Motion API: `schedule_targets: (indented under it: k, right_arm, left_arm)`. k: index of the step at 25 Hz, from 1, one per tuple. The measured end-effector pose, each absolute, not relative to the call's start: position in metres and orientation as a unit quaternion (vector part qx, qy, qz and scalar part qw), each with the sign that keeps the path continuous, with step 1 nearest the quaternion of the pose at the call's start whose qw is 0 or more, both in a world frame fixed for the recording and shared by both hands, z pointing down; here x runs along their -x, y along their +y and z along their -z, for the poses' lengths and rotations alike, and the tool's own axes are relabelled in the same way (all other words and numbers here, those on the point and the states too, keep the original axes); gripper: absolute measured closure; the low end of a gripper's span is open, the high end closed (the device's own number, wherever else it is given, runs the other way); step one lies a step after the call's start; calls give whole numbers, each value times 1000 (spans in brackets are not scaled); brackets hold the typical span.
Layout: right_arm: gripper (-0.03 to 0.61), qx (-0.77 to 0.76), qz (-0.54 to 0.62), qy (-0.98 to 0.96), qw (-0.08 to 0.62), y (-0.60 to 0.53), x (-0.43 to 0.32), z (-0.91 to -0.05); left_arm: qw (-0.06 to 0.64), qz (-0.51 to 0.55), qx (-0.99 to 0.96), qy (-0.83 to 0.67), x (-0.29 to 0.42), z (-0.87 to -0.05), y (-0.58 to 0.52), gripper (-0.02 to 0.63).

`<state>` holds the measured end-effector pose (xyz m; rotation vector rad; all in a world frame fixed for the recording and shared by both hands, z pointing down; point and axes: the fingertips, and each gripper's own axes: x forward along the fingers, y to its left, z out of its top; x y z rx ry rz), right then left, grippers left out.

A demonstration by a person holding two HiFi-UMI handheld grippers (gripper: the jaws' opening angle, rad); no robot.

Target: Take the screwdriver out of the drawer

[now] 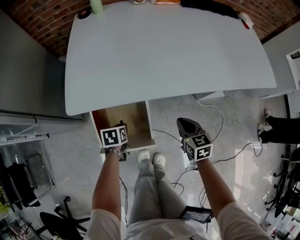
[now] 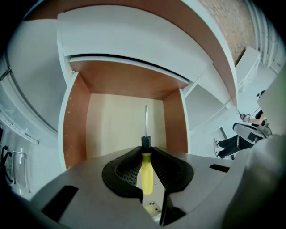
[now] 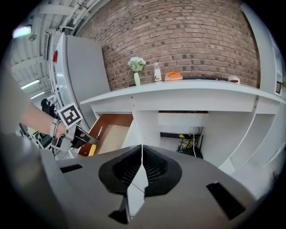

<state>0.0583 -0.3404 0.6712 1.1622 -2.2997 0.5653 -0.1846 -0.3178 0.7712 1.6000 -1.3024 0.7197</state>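
Observation:
My left gripper [image 2: 145, 154] is shut on the screwdriver [image 2: 146, 172], its yellow handle clamped between the black pads, the black collar and metal shaft sticking out forward over the open drawer [image 2: 125, 125]. In the head view the left gripper [image 1: 119, 125] hangs above the drawer [image 1: 139, 119], the shaft just showing beyond the marker cube. From the right gripper view the yellow handle [image 3: 92, 150] shows in the left gripper [image 3: 85, 136] beside the drawer [image 3: 114, 134]. My right gripper [image 3: 142, 154] is shut with nothing in it and hangs over the floor at the right [image 1: 186, 124].
The white desk [image 1: 164, 51] spans the top, with a vase [image 1: 96, 5] and small items along its far edge by the brick wall. Cables [image 1: 215, 117] run over the tiled floor. A grey cabinet [image 1: 28, 70] stands left, chairs [image 1: 18, 178] lower left. My shoes [image 1: 152, 158] are below the drawer.

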Motion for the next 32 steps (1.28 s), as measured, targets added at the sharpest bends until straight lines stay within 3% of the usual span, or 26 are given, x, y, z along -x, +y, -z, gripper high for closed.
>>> schedule_targets:
  k: [22,32]
  right_arm:
    - [558,-415,-169,-864,229,-318,-46,-553]
    - [558,-402,-128,-878,225,-309,-50,-493]
  left_arm:
    - [425,-221,-695,-536,183,-638,-295,535]
    - [363,-197,-736,-537,179,-564,-285,535]
